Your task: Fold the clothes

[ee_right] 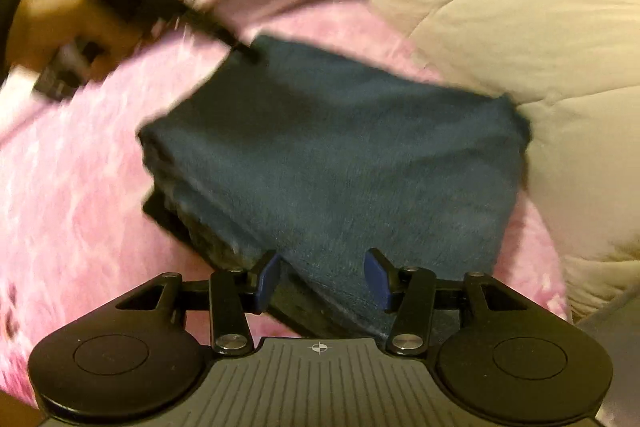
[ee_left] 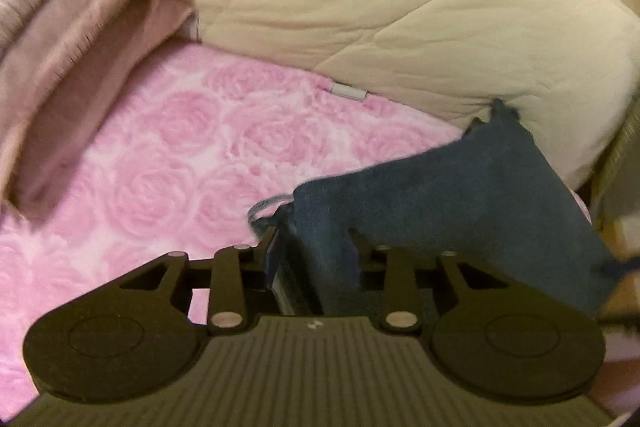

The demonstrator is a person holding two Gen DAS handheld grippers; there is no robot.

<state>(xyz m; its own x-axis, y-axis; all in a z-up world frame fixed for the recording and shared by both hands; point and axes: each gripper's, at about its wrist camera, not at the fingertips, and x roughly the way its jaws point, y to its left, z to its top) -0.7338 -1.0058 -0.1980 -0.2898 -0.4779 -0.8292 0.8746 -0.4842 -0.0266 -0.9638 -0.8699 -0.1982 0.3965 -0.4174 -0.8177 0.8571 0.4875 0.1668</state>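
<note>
A dark teal fleece garment lies partly folded on the pink rose-patterned blanket. My left gripper is shut on one edge of the garment and holds it lifted above the blanket; a drawstring loop hangs by its left finger. My right gripper has its blue fingers spread around the garment's near edge, with cloth between them. The left gripper also shows in the right wrist view, at the garment's far corner, blurred.
A cream quilted duvet is bunched along the back and right. A dusty pink folded blanket with a fluffy throw on top lies at the left. The bed's edge and floor show at the far right.
</note>
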